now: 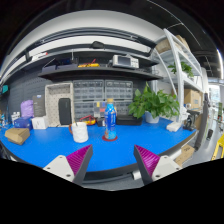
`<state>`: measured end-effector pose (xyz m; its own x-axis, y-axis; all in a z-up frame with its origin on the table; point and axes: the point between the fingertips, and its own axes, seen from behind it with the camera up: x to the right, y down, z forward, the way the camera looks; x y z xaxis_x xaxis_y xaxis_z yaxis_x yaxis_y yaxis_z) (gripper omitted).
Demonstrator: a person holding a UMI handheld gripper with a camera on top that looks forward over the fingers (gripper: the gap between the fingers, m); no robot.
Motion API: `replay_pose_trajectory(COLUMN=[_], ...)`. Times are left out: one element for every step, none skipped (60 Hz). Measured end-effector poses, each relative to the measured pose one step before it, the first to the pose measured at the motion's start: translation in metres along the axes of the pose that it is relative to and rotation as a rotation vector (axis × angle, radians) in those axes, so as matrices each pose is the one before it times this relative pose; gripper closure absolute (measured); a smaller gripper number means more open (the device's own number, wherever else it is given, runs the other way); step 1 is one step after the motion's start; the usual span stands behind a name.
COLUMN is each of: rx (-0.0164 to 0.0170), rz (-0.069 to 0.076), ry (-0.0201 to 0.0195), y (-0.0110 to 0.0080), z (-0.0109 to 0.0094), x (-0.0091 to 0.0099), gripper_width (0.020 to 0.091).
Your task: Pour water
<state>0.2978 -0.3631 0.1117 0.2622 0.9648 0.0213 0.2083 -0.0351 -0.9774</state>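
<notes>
The gripper is hovering over the near edge of a blue table, its jaws standing wide apart and holding nothing. The purple pads are showing on the inner faces of both fingers, with bare tabletop lying between them.

Well beyond the jaws, and roughly in line with the gap between them, a bottle is standing upright on the table. It is looking blue and slender, with what seems a darker band or label round its middle; its cap and fill level are too small to make out. Just to one side of it, a pale cup is sitting on the table, close to the bottle but apparently not touching. A plant is standing farther off on the other side, and shelves are running behind.

The step in hand is, by my judgement, the approach to the bottle. Doing it well is calling for keeping the jaws parted, going straight ahead so the bottle is entering the gap centred, and closing on its middle rather than near the top, so it is not tipping. The cup is sitting near enough that a finger drifting sideways is risking a knock.
</notes>
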Motion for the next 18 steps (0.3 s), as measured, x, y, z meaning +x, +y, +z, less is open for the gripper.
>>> replay_pose_trajectory(rx=[-0.00166,-0.00078,0.00036,0.00157,0.00225,0.00176,0.00173,0.00175,0.00161,0.00114,0.00109,0.0025,0.00446,0.00448,0.00264,0.00056,-0.00041,-0.00006], rz=[-0.0002,-0.0005,-0.0011,-0.0025,-0.0013,-0.0003,-0.0013,-0.0012,-0.0014,-0.0018,-0.0016,-0.0011,-0.0006,-0.0012,-0.0014,-0.0021,-0.0014,-0.0011], ry=[-0.00305,-0.00221,-0.00217,0.00126,-0.0043,-0.00546,-0.00615,-0.00636,-0.00689,-0.00738,-0.008,-0.00793,-0.0046,-0.00805,-0.00698,-0.00411,-0.00401,-0.00201], y=[0.00124,0.00119,0.00089,0.00145,0.00042,0.00022,0.00022,0.00011,-0.00001,-0.00019,0.00023,-0.00018,0.0001,-0.0005,-0.00076,-0.00129,-0.00064,-0.00041], z=[-0.00643,-0.00603,-0.00567,-0.00364,-0.00642,-0.00725,-0.00576,-0.00515,-0.00529,-0.00486,-0.00483,-0.00443,-0.00184,-0.00408,-0.00353,-0.00437,-0.00342,-0.00245], x=[-0.00031,-0.00026,-0.00015,-0.00369,-0.00038,-0.00172,-0.00093,-0.0012,-0.0016,-0.0015,-0.00174,-0.00222,-0.00501,-0.00197,-0.0021,-0.0027,-0.00101,-0.00138], gripper_width=[0.0251,0.0251,0.0252,0.0252,0.0252,0.0252,0.0251,0.0251,0.0251,0.0251,0.0251,0.0253,0.025,0.0251,0.0251,0.0251,0.0251,0.025])
